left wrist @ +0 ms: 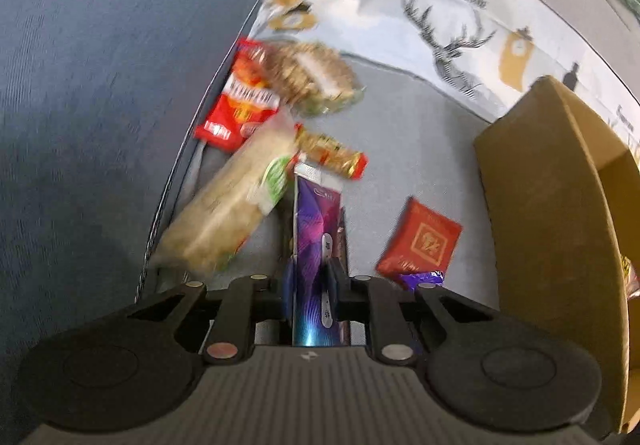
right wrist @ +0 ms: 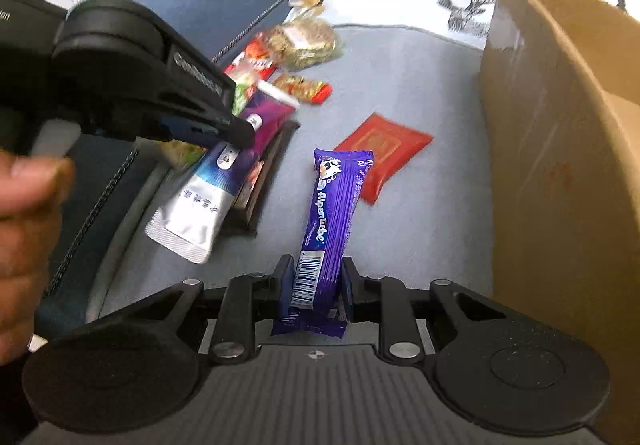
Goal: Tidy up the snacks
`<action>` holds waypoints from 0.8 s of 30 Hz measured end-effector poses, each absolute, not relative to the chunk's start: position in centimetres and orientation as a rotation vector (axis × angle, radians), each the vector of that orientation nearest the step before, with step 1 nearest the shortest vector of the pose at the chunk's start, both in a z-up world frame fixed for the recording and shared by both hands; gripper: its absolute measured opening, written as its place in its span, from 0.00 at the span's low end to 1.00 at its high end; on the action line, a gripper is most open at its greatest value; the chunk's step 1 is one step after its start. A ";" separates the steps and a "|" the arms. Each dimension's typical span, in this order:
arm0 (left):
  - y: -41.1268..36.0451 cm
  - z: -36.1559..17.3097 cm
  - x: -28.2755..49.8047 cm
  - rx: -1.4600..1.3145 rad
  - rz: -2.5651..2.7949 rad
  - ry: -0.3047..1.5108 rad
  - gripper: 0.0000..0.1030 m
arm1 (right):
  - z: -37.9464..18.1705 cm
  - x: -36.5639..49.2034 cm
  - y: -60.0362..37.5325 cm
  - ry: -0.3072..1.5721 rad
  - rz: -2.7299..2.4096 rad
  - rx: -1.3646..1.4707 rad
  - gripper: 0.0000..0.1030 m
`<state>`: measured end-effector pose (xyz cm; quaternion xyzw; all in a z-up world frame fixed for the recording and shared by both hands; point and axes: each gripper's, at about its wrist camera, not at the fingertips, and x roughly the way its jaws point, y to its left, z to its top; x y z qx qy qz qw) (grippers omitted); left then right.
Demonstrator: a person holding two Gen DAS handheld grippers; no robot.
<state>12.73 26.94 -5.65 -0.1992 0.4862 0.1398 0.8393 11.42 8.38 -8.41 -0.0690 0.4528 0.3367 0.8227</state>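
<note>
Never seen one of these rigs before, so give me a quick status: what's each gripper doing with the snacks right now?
Left gripper shut on purple-and-silver pouch. Right gripper shut on purple candy stick. Cardboard box on the right, path clear.

From my feed, a blue cushion (left wrist: 100,85) fills nine o'clock. A white cloth printed with a stag (left wrist: 452,41) runs across twelve to two o'clock, over the grey seat surface (right wrist: 400,85).
</note>
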 end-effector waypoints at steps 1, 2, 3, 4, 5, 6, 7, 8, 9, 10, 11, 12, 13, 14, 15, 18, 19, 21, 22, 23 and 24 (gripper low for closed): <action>27.0 -5.8 12.7 -0.425 0.302 1.034 0.22 | -8.7 11.4 8.4 0.973 0.713 -0.158 0.25; 27.1 -5.8 12.7 -0.425 0.303 1.035 0.23 | -8.9 11.5 8.4 0.984 0.711 -0.163 0.25; 27.0 -5.8 12.8 -0.419 0.303 1.036 0.23 | -8.9 11.6 8.4 0.988 0.710 -0.160 0.25; 26.8 -5.9 12.8 -0.409 0.301 1.037 0.25 | -8.9 11.7 8.3 0.986 0.709 -0.152 0.26; 26.5 -5.9 13.0 -0.390 0.301 1.044 0.29 | -8.8 11.7 8.3 0.983 0.711 -0.147 0.29; 26.3 -6.1 13.1 -0.378 0.301 1.049 0.31 | -8.7 11.8 8.3 0.981 0.713 -0.145 0.30; 26.2 -6.2 13.2 -0.370 0.298 1.052 0.34 | -8.7 11.8 8.3 0.980 0.712 -0.142 0.32; 26.1 -6.2 13.3 -0.363 0.295 1.057 0.35 | -8.7 11.8 8.4 0.982 0.711 -0.139 0.34; 26.0 -6.3 13.4 -0.356 0.294 1.060 0.36 | -8.7 11.9 8.4 0.982 0.712 -0.136 0.34; 25.8 -6.3 13.5 -0.342 0.295 1.063 0.37 | -8.8 12.0 8.5 0.982 0.712 -0.135 0.35; 25.7 -6.3 13.5 -0.331 0.293 1.066 0.39 | -8.8 12.0 8.5 0.980 0.712 -0.137 0.35; 25.5 -6.4 13.6 -0.322 0.293 1.071 0.39 | -8.8 12.0 8.5 0.977 0.712 -0.140 0.36; 25.4 -6.4 13.7 -0.312 0.292 1.076 0.39 | -8.8 12.0 8.6 0.975 0.712 -0.142 0.36; 25.3 -6.5 13.7 -0.301 0.292 1.080 0.39 | -8.9 12.1 8.6 0.973 0.712 -0.143 0.36; 25.2 -6.5 13.7 -0.293 0.291 1.082 0.39 | -8.9 12.1 8.6 0.973 0.711 -0.144 0.36; 25.1 -6.6 13.8 -0.280 0.288 1.085 0.38 | -9.0 12.2 8.7 0.968 0.709 -0.148 0.36; 25.1 -6.6 13.7 -0.276 0.289 1.082 0.35 | -9.0 12.1 8.8 0.965 0.708 -0.151 0.36; 25.1 -6.4 13.7 -0.274 0.288 1.076 0.31 | -9.1 12.1 8.8 0.960 0.707 -0.160 0.36; 25.1 -6.4 13.7 -0.275 0.286 1.074 0.29 | -9.1 12.0 8.8 0.956 0.709 -0.165 0.35; 25.1 -6.3 13.7 -0.274 0.285 1.071 0.24 | -9.0 11.9 8.8 0.950 0.708 -0.173 0.28; 25.1 -6.3 13.7 -0.273 0.282 1.068 0.23 | -9.0 11.9 8.8 0.943 0.705 -0.181 0.23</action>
